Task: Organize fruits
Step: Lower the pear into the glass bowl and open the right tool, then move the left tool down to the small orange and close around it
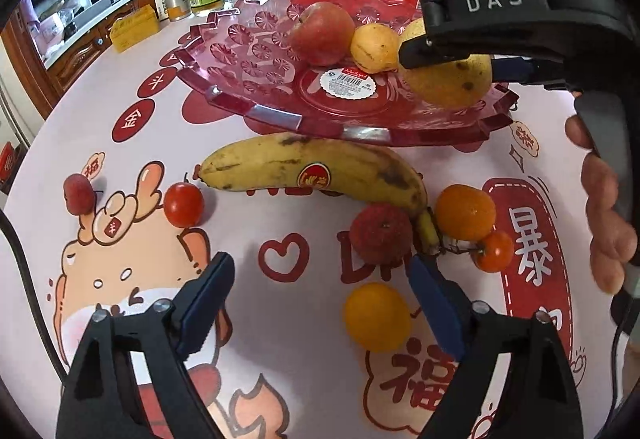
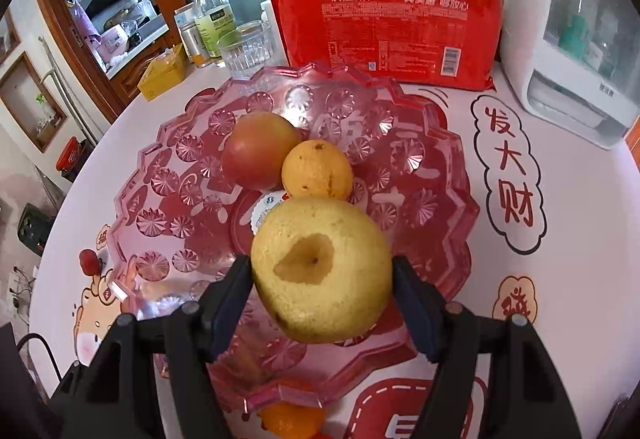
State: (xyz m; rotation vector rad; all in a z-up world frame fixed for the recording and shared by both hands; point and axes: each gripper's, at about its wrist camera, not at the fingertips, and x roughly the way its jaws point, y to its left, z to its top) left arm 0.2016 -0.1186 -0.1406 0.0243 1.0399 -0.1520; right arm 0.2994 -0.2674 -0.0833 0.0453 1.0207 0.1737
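Three fruits in pink tray (image 2: 436,175): apple (image 2: 260,149), small orange (image 2: 317,170), pear (image 2: 322,271). Right gripper (image 2: 322,299) jaws closed on pear's widest flanks, low over tray. Pear looks firm, heavy-ish, bruisable; light squeeze.

Left gripper (image 1: 320,303) jaws open, empty, above bench (image 1: 256,223). Loose there: banana (image 1: 316,171), soft, grip mid-body; lychee (image 1: 381,233); tomatoes (image 1: 183,205). Lychee, mandarin (image 1: 465,212) crowd banana stem.

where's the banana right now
In the left wrist view the banana lies on the tablecloth just in front of the pink tray, its stem end between a lychee and an orange.
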